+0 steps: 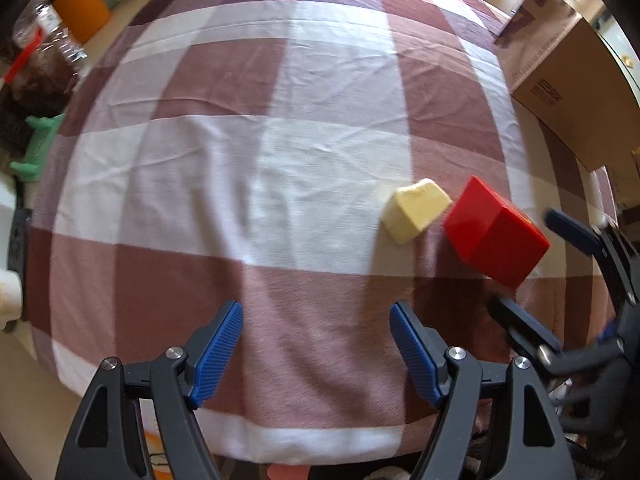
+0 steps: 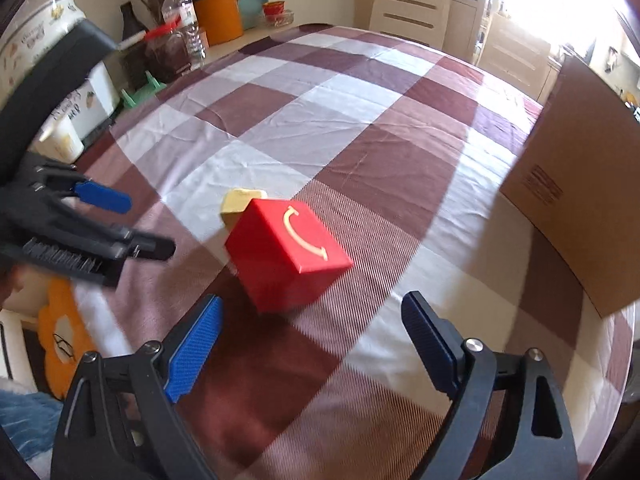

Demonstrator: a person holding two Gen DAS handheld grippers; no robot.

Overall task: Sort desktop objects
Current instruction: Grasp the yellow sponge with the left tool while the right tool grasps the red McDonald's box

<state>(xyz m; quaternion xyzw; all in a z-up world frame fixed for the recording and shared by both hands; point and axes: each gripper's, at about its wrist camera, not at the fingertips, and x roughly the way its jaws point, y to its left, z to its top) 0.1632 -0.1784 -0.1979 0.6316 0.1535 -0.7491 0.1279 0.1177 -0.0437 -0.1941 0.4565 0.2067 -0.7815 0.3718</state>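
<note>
A red box point(image 1: 494, 232) with a pale curved mark on its top point(image 2: 288, 252) lies on the checked tablecloth point(image 1: 240, 160). Beside it, touching or nearly so, sits a small pale yellow block point(image 1: 416, 210), partly hidden behind the box in the right wrist view point(image 2: 240, 202). My left gripper point(image 1: 316, 316) hangs open over bare cloth, left of and nearer than both objects. My right gripper point(image 2: 312, 312) is open too, just short of the red box, with nothing between its fingers. The right gripper also shows at the right edge of the left wrist view point(image 1: 532, 264), around the box's near side.
A large cardboard box point(image 2: 572, 184) stands on the right of the table. Along the far left edge are an orange canister point(image 2: 218, 16), a water bottle point(image 2: 188, 28), a dark jar point(image 2: 166, 56), a green stand point(image 1: 34, 148) and a white tin point(image 2: 36, 36). Drawers point(image 2: 408, 16) stand behind.
</note>
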